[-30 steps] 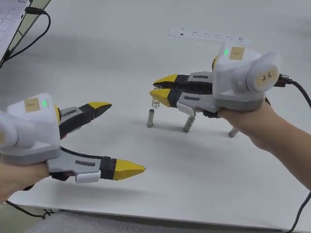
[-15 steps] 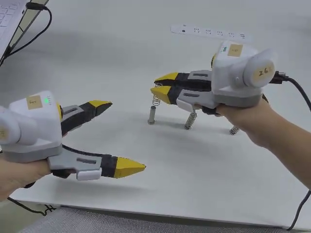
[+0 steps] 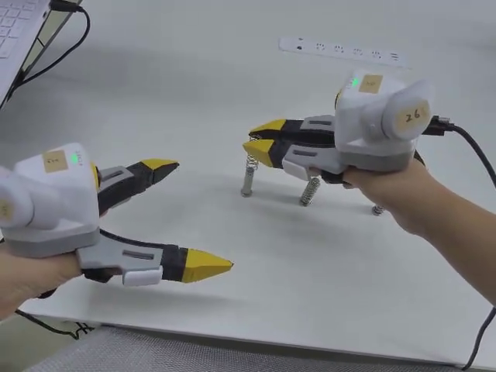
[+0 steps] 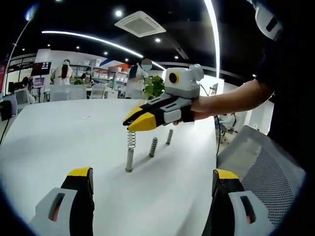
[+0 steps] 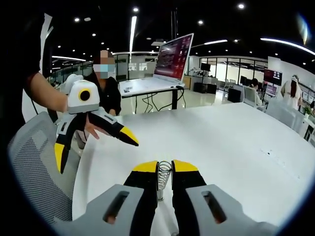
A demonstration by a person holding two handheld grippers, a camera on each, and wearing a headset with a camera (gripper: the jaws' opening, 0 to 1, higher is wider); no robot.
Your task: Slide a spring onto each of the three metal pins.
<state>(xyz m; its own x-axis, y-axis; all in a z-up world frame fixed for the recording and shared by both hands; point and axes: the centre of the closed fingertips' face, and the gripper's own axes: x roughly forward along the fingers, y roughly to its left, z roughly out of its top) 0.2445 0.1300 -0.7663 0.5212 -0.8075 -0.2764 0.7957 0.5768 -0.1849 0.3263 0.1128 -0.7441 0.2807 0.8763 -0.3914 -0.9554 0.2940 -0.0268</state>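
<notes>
The right gripper (image 3: pixel 262 139) has its jaws closed to a narrow gap on the upper coils of a spring (image 5: pixel 164 173). The spring hangs roughly upright with its lower end at the top of the pin (image 4: pixel 129 160), which stands on the white table (image 3: pixel 155 93). Whether the first coil has passed over the pin tip cannot be told. The second pin (image 3: pixel 310 190) and third pin (image 3: pixel 377 209), below the right gripper's body and the hand, each carry a spring, so this is judged to be the last of the three. The left gripper (image 3: pixel 201 217) hovers well apart on the near side, jaws spread wide and holding nothing. To do the step well, align the spring axis with the pin axis before lowering, because a tilted coil is likely to catch on the pin's edge. Lower straight down with light grip pressure, since a hard squeeze may flatten the coils and bind them. Release only when the spring stands on the pin unaided, then lift the jaws clear vertically. The pin appears free-standing and may topple under side load; the left gripper can steady its base if needed.
</notes>
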